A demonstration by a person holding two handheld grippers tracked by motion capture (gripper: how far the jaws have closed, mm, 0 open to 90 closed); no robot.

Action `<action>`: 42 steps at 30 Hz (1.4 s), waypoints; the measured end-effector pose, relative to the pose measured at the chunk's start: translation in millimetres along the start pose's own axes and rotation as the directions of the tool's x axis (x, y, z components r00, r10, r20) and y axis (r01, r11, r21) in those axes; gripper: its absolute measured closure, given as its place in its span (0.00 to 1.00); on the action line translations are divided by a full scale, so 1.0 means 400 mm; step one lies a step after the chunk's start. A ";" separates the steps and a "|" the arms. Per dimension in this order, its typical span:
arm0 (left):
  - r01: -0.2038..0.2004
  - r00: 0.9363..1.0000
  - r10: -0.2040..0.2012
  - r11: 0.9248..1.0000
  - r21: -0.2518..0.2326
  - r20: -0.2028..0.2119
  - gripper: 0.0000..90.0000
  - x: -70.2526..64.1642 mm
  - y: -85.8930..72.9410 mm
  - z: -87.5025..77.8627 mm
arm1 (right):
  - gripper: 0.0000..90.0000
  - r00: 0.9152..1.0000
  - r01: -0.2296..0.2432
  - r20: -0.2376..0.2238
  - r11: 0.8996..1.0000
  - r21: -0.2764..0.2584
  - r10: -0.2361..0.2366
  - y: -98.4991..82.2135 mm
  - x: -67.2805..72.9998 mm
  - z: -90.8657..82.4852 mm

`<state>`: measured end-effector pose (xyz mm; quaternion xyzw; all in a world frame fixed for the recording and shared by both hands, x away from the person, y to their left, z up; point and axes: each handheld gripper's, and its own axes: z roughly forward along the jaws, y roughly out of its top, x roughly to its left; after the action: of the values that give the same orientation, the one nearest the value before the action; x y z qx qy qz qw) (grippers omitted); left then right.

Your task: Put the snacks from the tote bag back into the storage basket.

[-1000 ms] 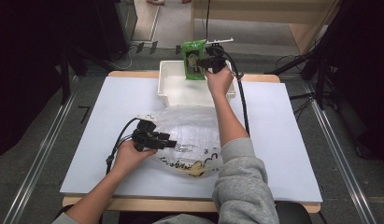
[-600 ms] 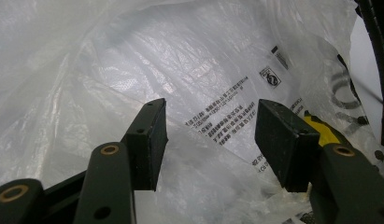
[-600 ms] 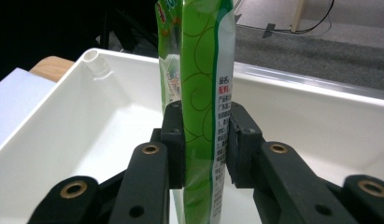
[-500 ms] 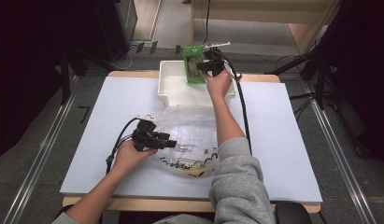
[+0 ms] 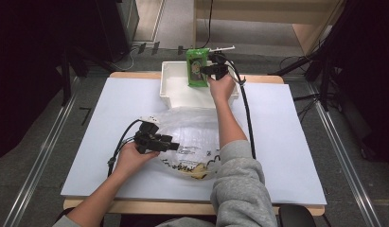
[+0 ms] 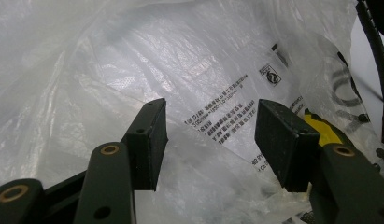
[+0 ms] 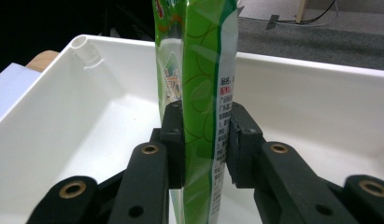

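A white table [image 5: 287, 142] was seen on grey flooring, dark room around. At upper centre, the green packet [image 5: 197, 67] was pinched by the right gripper [image 5: 207, 70] over the white bin [image 5: 175, 87]. Left gripper [image 5: 171, 144] fingers were spread over the plastic bag [image 5: 194, 132], centre frame.

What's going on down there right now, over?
Right gripper shut on green snack packet, upright over white bin. Left gripper open at clear plastic bag. Nothing in the way.
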<state>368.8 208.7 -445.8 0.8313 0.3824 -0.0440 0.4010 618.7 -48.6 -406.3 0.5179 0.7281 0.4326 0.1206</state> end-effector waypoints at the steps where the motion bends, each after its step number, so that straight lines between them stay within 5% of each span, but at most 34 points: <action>1: 0.000 1.000 0.000 1.000 0.001 0.000 0.50 0.000 0.000 0.000 | 0.81 1.000 -0.003 -0.002 1.000 0.003 0.003 -0.002 0.000 0.000; 20: -0.001 1.000 0.001 1.000 0.010 -0.002 0.50 -0.001 0.000 0.003 | 0.81 1.000 0.009 -0.012 0.997 0.077 -0.008 -0.023 -0.006 0.027; 42: -0.001 1.000 0.001 1.000 0.010 0.005 0.50 0.000 0.000 0.007 | 0.72 0.998 -0.014 0.060 0.996 0.091 0.009 -0.019 -0.019 0.038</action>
<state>369.3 206.7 -447.5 0.8333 0.3808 -0.0475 0.3979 626.4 -48.1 -423.1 0.5397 0.7402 0.3839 0.1161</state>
